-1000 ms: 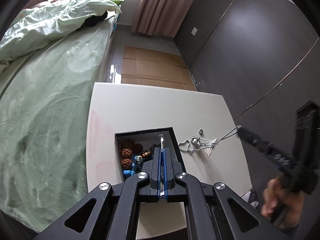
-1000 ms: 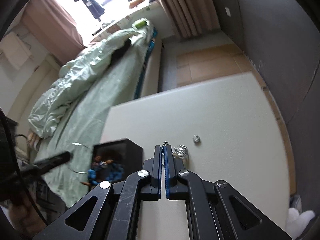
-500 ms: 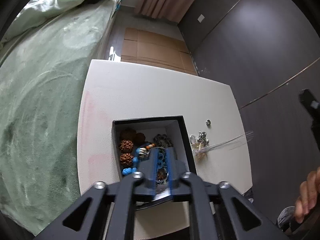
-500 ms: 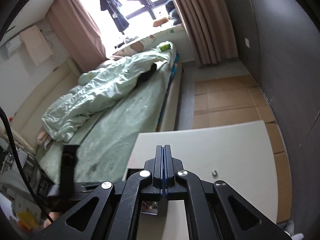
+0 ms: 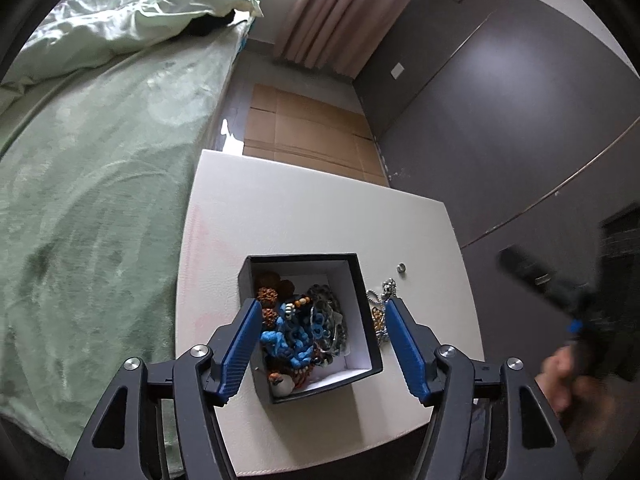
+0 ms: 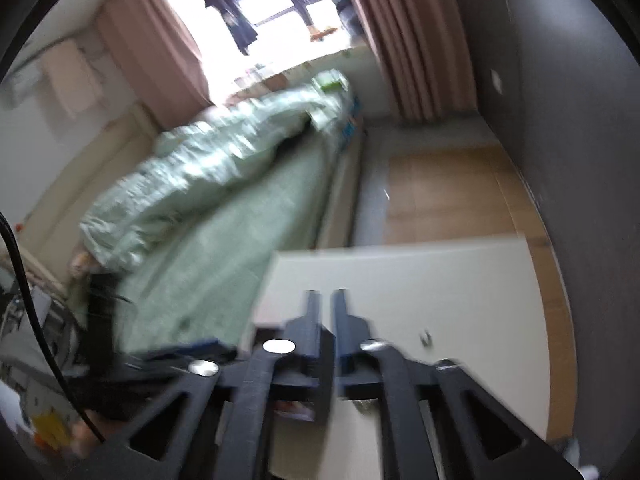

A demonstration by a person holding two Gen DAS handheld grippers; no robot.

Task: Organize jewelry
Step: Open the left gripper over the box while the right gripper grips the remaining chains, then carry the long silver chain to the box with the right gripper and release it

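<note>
A black box with a white inside [image 5: 362,292] sits on the white table [image 5: 288,220]. It holds brown beads, blue beaded pieces and dark chains [image 5: 304,326]. My left gripper [image 5: 318,332] is wide open and empty, above the box. A silver chain [image 5: 380,304] lies on the table just right of the box, and a small silver ring [image 5: 401,267] beyond it. My right gripper [image 6: 326,300] is blurred, above the table; its fingers stand a narrow gap apart with nothing seen between them. The ring shows in the right wrist view [image 6: 426,337].
A bed with green bedding [image 5: 92,184] runs along the table's left side. A dark grey wall [image 5: 500,120] stands to the right. Cardboard sheets [image 5: 304,128] lie on the floor beyond the table's far edge.
My left gripper opened wide and its chain now lies in the box. My right gripper let go of the silver chain, lifted away and its fingers parted slightly.
</note>
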